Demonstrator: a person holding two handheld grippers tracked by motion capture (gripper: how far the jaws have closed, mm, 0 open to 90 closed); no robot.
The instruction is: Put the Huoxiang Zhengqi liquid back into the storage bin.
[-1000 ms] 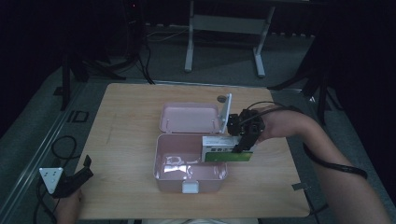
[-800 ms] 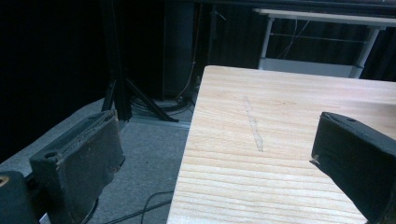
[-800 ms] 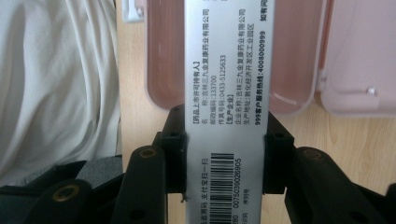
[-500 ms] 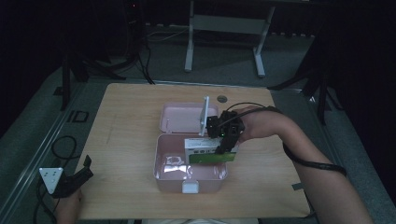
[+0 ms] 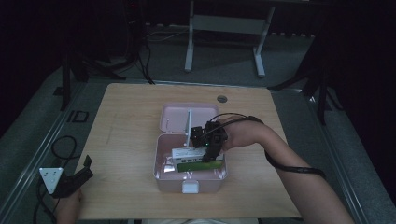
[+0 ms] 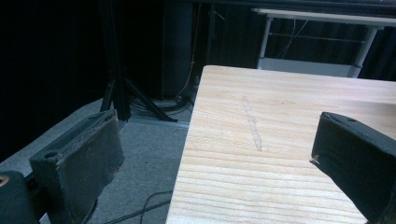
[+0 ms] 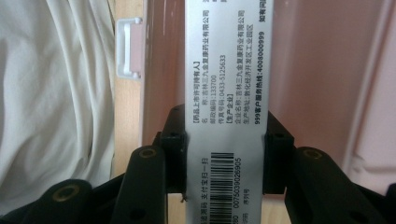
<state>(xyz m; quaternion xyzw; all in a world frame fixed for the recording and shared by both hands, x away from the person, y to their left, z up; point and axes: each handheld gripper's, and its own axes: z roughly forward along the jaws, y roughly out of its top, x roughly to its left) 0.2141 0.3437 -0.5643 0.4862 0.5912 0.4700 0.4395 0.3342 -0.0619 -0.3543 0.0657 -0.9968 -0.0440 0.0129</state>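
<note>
A pink plastic box (image 5: pixel 159 177) stands open mid-table, its lid (image 5: pixel 177 119) lying flat behind it. My right gripper (image 5: pixel 209 154) is shut on a white and green medicine carton (image 5: pixel 189 155) and holds it low inside the pink box. In the right gripper view the black pads clamp both long sides of the carton (image 7: pixel 224 84), whose printed text and barcode face the camera above the pink box wall (image 7: pixel 322 70). My left gripper (image 5: pixel 77 179) rests at the table's near left corner; its jaws (image 6: pixel 215 140) stand wide open with nothing between them.
A small pale item (image 5: pixel 168 164) lies in the left part of the pink box. The box's white latch (image 5: pixel 190 187) faces the near edge. The wooden table (image 6: pixel 280 140) ends at a left edge, with grey floor and cables (image 5: pixel 60 144) below. White cloth (image 7: pixel 56 93) lies beyond the latch.
My right gripper has carried the medicine carton leftward and down, from above the pink box's right rim into the box. The left gripper has stayed put.
</note>
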